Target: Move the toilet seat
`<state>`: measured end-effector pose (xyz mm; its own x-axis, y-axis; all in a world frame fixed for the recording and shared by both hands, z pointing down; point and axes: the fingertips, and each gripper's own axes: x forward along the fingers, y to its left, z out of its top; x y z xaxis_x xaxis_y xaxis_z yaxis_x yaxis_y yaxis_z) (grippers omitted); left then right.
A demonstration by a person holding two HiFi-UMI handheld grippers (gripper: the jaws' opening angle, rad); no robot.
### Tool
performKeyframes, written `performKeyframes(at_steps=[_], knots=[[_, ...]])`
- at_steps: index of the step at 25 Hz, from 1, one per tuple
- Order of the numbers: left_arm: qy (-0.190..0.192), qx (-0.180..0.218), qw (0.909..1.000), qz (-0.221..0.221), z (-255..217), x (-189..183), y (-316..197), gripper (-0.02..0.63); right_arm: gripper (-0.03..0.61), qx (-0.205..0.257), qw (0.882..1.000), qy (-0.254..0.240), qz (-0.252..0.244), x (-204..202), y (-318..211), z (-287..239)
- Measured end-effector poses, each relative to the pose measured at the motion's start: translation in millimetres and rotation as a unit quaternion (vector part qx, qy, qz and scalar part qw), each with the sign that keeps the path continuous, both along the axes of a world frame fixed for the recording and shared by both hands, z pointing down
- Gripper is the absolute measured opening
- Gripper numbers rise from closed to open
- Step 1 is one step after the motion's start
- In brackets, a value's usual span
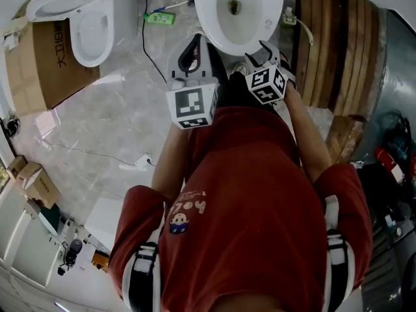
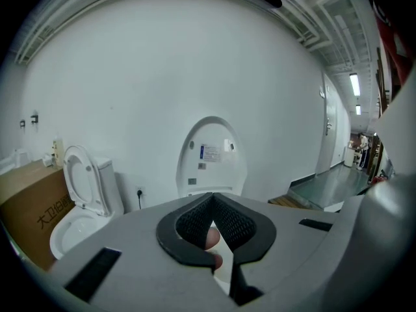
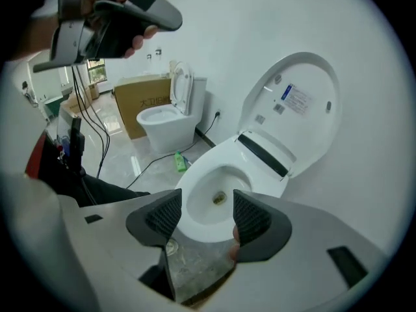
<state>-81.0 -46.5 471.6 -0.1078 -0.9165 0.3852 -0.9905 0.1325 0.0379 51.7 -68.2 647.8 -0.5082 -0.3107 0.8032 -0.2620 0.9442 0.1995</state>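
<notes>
Two toilets: near toilet (image 3: 195,182), far toilet (image 3: 158,119). One cardboard box (image 3: 138,101), Chinese print "大卫…". Sticker (image 3: 296,99) on raised toilet seat (image 3: 312,77) unreadable. Left gripper (image 2: 212,201) pinched together, empty; right gripper (image 3: 207,214) wide, empty.

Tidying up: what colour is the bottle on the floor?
The bottle is green; clearest in right gripper view.

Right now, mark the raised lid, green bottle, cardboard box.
raised lid (image 3: 311,86): right gripper view, inner face.
green bottle (image 3: 180,161): right gripper view, its body.
cardboard box (image 3: 133,99): right gripper view, front side.
</notes>
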Motion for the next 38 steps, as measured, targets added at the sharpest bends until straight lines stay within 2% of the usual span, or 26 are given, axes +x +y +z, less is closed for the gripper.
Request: performKeyframes(at_steps=[4,8,12,15,21,25,30,34,38], knots=[[-0.012,0.014,0.9998,-0.007,-16,-6,5,0.011,0.247,0.007,0.998,-0.059,0.028,-9,-10,-47],[-0.016,0.04,0.9991,-0.005,-39,-5,0,0.011,0.247,0.023,0.987,-0.136,0.079,-6,-31,-106],[-0.021,0.062,0.9978,0.004,-67,1,-5,0.011,0.247,0.044,0.965,-0.223,0.132,5,-48,-174],[-0.021,0.085,0.9961,0.002,-93,0,-8,0.011,0.245,0.075,0.946,-0.277,0.147,13,-53,-224],[-0.038,0.13,0.9908,0.008,-142,4,-10,0.011,0.221,0.15,0.9,-0.369,0.174,38,-64,-310],[-0.051,0.148,0.9876,0.006,-164,7,-11,0.011,0.198,0.189,0.879,-0.402,0.173,49,-68,-351],[-0.062,0.166,0.9841,0.008,-186,9,-15,0.011,0.133,0.225,0.861,-0.419,0.179,57,-70,-380],[-0.065,0.177,0.982,0.012,-199,13,-17,0.011,0.041,0.24,0.852,-0.424,0.193,62,-72,-392],[-0.066,0.185,0.9803,0.017,-207,17,-21,0.011,0.015,0.249,0.851,-0.422,0.191,63,-74,-397]])
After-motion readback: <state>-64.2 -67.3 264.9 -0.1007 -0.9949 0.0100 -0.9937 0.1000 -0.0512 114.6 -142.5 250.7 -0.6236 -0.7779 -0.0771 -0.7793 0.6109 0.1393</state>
